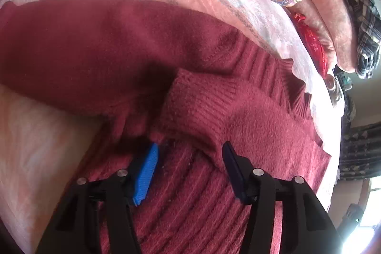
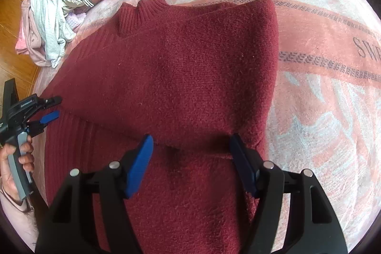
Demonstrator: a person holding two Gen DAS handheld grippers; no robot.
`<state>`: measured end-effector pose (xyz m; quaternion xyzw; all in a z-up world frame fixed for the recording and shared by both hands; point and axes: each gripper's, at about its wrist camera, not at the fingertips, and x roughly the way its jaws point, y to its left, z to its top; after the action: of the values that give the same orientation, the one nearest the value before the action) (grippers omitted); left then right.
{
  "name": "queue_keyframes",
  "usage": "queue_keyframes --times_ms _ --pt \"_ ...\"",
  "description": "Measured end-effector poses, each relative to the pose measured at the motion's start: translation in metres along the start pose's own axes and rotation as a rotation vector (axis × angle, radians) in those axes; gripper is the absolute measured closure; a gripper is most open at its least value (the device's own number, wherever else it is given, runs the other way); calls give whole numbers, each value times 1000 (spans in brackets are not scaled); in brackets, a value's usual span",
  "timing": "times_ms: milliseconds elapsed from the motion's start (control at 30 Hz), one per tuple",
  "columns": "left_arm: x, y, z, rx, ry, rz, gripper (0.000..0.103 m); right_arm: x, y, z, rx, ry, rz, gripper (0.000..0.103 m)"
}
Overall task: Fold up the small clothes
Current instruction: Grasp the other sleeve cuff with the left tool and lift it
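Grippers first, nearest the cameras: left gripper stands part open over a folded sleeve cuff, pads clear of the knit; right gripper stands wide open, straddling a fold edge without pressing it. Dark red sweater lies flat on the pink bedspread. Farther left, 1 pile of pale clothes waits.

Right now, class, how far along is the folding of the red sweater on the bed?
Done: the red sweater lies spread on the pink blanket with a sleeve folded across its body. In hand: the left gripper and right gripper both hover open over the knit, gripping nothing. Left: the remaining folds, and apparently the heap of pale clothes beyond.
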<state>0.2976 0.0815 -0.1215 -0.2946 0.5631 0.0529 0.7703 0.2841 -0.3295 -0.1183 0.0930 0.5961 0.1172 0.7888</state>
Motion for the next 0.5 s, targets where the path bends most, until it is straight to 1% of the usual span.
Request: queue_keyframes --times_ms 33,67,100,133,167,200,233,267,300,333,367,400,433,467,500 --pt "0 0 3 -2 -21 -21 66 1 -1 0 1 2 4 36" --pt "-1 -3 5 5 -31 -50 80 3 -3 0 4 3 8 36" --pt "-3 -6 7 14 -37 -86 87 4 -4 0 5 3 12 36" --pt "-10 -10 7 29 -60 -128 88 5 -4 0 3 2 14 36" --pt "-18 -15 5 56 -100 -161 91 6 -4 -1 -2 0 12 36" --pt "-29 -20 2 98 -159 -189 92 7 -4 -1 -6 -1 11 36" --pt "-42 -28 -4 164 -224 -198 92 7 -4 -2 -8 -3 10 36" --pt "-47 -33 -8 219 -262 -185 92 8 -4 -2 -9 -3 9 36" --pt "-46 -34 -11 250 -276 -152 91 8 -3 -2 -10 -3 7 36" --pt "-38 -29 -11 249 -250 -114 91 8 -3 -1 -10 0 5 36" --pt "-24 -20 -8 221 -193 -84 90 8 -2 -1 -12 3 1 36" --pt "-9 -9 -5 174 -123 -58 86 9 -1 -1 -14 7 -3 36" --pt "6 6 -4 117 -54 -53 83 9 0 0 -16 11 -7 36" --pt "9 17 -5 78 -47 -98 80 9 1 0 -19 15 -10 36" --pt "7 23 -5 62 -54 -130 78 9 2 0 -21 17 -13 36"
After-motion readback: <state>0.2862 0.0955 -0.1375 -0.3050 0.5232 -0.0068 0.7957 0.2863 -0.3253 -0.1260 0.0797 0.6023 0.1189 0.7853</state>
